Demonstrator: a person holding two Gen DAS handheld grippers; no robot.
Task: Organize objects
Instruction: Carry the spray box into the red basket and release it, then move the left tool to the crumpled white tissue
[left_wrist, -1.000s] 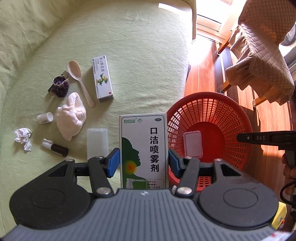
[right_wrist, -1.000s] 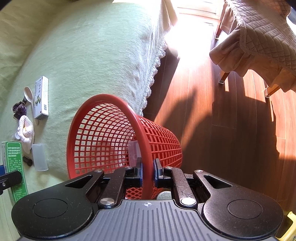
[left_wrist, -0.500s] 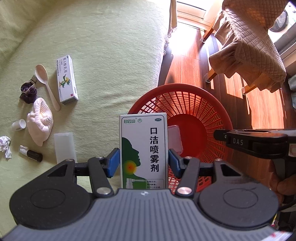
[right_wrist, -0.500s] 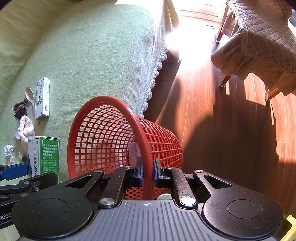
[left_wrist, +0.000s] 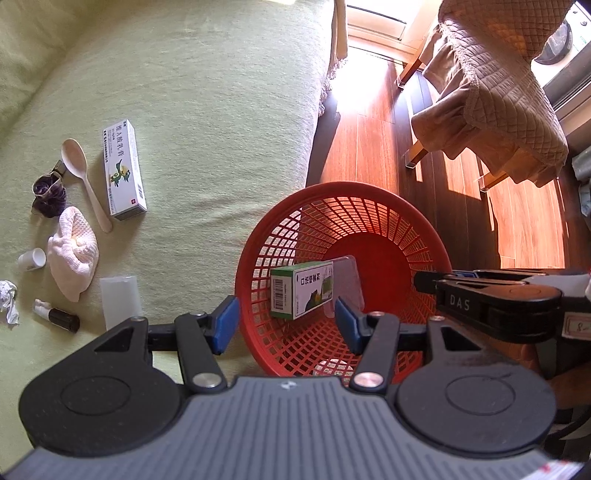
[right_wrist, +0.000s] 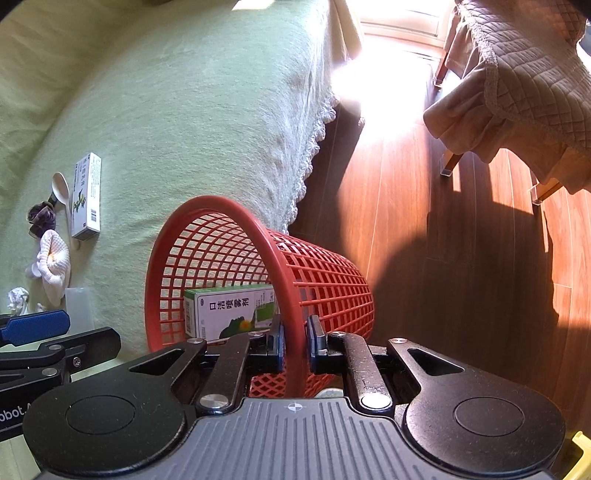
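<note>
Green-and-white cardboard, the throat-spray box (left_wrist: 301, 293) lies on its side inside the red mesh basket (left_wrist: 258, 258), low against the left wall, barcode end toward the left wrist camera. A clear plastic case (left_wrist: 349, 284) leans just behind it, touching or nearly so. In the right wrist view the same box (right_wrist: 231, 312) shows through the basket's open mouth, printed face up.

Above the basket hangs the left gripper (left_wrist: 282, 325), its blue-padded fingers (left_wrist: 225, 325) spread with nothing between them; the box sits well below, free of both pads. The right gripper (right_wrist: 295, 345) has its fingers pressed onto the basket's rim (right_wrist: 291, 332), one inside and one outside, holding the basket tilted, its mouth toward the bed, at the edge of the green bedspread (left_wrist: 207, 122), with the wooden floor (right_wrist: 424, 240) to the right.

Farther left on the bedspread lie the remaining items: a long white ointment box (left_wrist: 123, 171), a cream plastic spoon (left_wrist: 83, 181) just left of it, a dark purple hair tie with a clip (left_wrist: 48, 190), a white knitted cloth (left_wrist: 74, 258), a small white cap (left_wrist: 32, 258), a crumpled tissue (left_wrist: 8, 301), a small dark spray bottle (left_wrist: 57, 315) and a translucent plastic cup (left_wrist: 120, 301) lying nearest the left gripper. At the far right a chair draped in a quilted tan cover (left_wrist: 506, 85) stands on the floor in sunlight.
</note>
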